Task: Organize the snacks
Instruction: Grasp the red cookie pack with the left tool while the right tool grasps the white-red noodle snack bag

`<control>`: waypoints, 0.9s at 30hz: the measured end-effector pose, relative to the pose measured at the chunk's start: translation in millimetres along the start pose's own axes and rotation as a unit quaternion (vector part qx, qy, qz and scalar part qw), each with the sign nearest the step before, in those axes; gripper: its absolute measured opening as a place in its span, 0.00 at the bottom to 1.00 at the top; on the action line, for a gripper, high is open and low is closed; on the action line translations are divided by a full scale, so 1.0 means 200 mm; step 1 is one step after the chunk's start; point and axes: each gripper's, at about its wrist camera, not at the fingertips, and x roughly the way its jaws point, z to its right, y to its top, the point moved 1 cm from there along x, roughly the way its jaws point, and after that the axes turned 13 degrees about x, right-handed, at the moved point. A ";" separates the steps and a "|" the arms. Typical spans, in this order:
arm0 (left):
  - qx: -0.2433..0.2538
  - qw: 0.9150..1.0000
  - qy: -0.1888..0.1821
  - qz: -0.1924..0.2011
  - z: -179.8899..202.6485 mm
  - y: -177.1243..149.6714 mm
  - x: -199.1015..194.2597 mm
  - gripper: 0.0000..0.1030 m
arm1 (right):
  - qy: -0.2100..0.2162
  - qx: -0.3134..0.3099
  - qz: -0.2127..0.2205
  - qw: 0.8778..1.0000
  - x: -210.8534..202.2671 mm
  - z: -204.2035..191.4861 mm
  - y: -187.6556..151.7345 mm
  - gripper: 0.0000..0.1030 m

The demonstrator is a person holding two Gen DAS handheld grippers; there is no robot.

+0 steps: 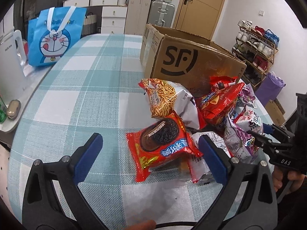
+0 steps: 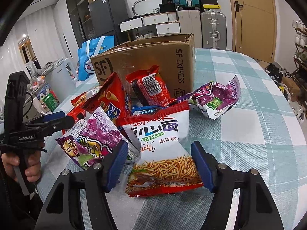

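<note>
1. Both of my views are bright and evenly lit by soft indoor light from above; colours read true.
2. Shadows are faint: a soft grey patch lies on the bench (image 1: 80, 88) under my left claw (image 1: 150, 151).
3. Glare shows on the shiny snack bags (image 2: 159, 153) and on the taped face of the cardboard box (image 1: 193, 65).
4. The fisheye bends straight lines hard, so the door (image 2: 253, 17) bows, and black corners ring each picture.
5. Focus is sharp at the middle; the far edges smear slightly.
</note>
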 end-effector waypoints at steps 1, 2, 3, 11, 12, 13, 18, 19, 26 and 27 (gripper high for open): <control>-0.005 1.000 -0.006 -0.003 -0.01 0.00 0.01 0.95 | 0.000 -0.001 0.000 1.000 0.00 0.00 0.00 0.66; -0.011 1.000 -0.013 -0.006 -0.02 0.01 0.02 0.94 | 0.000 -0.002 0.000 1.000 0.00 0.00 0.00 0.66; -0.017 1.000 -0.020 -0.009 -0.02 0.01 0.03 0.91 | 0.001 -0.003 0.001 1.000 0.00 0.00 0.00 0.66; -0.051 0.995 -0.084 -0.022 -0.06 0.03 0.11 0.77 | 0.003 -0.005 -0.003 1.000 0.00 0.00 -0.02 0.60; -0.056 0.994 -0.089 -0.024 -0.06 0.03 0.12 0.75 | 0.005 -0.006 -0.004 1.000 0.00 0.00 -0.02 0.60; -0.062 0.993 -0.096 -0.025 -0.07 0.03 0.13 0.75 | 0.005 -0.007 -0.004 1.000 0.00 0.00 -0.02 0.59; -0.070 0.991 -0.107 -0.029 -0.07 0.04 0.14 0.69 | 0.007 -0.005 -0.005 1.000 0.00 0.00 -0.02 0.59; -0.069 0.991 -0.106 -0.029 -0.07 0.04 0.14 0.69 | 0.007 -0.005 -0.005 1.000 0.00 0.00 -0.02 0.59; -0.086 0.990 -0.105 -0.034 -0.09 0.03 0.12 0.71 | 0.008 -0.006 -0.005 1.000 0.00 0.00 -0.03 0.60; -0.092 0.989 -0.109 -0.035 -0.10 0.03 0.12 0.71 | 0.008 -0.006 -0.005 1.000 0.00 -0.01 -0.03 0.60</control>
